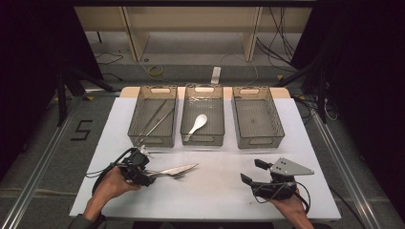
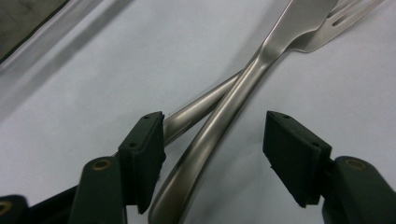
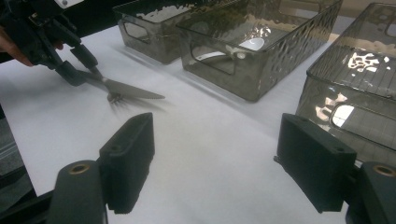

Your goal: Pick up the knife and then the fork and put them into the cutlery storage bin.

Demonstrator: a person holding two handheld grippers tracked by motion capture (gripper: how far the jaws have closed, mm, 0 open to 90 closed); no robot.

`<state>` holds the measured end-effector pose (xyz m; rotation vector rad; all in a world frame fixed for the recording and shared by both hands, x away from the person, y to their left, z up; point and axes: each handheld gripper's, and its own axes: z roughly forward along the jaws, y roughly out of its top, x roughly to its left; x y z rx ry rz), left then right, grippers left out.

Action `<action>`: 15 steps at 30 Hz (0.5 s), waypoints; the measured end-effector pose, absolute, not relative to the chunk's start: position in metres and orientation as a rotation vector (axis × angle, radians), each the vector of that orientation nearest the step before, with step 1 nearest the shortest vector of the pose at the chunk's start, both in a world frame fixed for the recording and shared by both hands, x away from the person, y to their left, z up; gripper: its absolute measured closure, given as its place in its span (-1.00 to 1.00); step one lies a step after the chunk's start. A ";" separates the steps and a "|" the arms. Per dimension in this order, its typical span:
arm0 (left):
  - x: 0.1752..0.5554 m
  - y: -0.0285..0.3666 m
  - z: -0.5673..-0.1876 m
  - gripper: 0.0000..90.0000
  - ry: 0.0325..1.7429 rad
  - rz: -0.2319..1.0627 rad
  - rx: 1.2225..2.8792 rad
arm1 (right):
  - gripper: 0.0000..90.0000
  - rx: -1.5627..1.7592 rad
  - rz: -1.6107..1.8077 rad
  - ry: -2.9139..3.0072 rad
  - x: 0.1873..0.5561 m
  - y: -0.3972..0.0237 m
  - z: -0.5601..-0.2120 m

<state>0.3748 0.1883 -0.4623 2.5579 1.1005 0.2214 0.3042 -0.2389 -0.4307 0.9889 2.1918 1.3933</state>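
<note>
A steel table knife (image 1: 177, 168) and a fork (image 1: 178, 176) lie crossed on the white tabletop (image 1: 215, 191) at the front left. My left gripper (image 1: 149, 174) is down over their handles. In the left gripper view the knife (image 2: 233, 107) lies over the fork (image 2: 327, 28), and both handles run between the jaws of my left gripper (image 2: 215, 140). The left pad is at the fork handle and the right pad stands clear, so the gripper is open. My right gripper (image 1: 251, 171) rests open at the front right, with nothing in my right gripper (image 3: 217, 149).
Three smoky clear bins stand in a row at the back. The left bin (image 1: 152, 141) holds long metal utensils, the middle bin (image 1: 202, 140) holds a white spoon (image 1: 197, 125), and the right bin (image 1: 260, 142) holds nothing. Cables lie on the floor beyond the table.
</note>
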 end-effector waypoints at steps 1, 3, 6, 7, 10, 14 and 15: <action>0.375 0.188 -0.463 -0.12 1.097 0.222 2.560 | -0.37 0.988 1.392 2.194 0.305 -0.238 -0.431; 0.375 0.188 -0.464 -0.06 1.087 0.222 2.577 | -0.37 0.979 1.389 2.201 0.305 -0.237 -0.431; 0.377 0.186 -0.465 0.01 1.053 0.227 2.594 | -0.37 0.979 1.388 2.202 0.304 -0.237 -0.431; 0.377 0.185 -0.465 0.06 1.036 0.225 2.602 | -0.37 0.978 1.383 2.204 0.304 -0.237 -0.431; 0.378 0.182 -0.464 0.18 0.993 0.209 2.625 | -0.37 0.974 1.385 2.205 0.304 -0.236 -0.431; 0.378 0.176 -0.463 0.36 0.964 0.232 2.686 | -0.37 0.971 1.378 2.212 0.304 -0.235 -0.431; 0.378 0.175 -0.463 0.44 0.955 0.236 2.697 | -0.37 0.972 1.379 2.211 0.304 -0.235 -0.431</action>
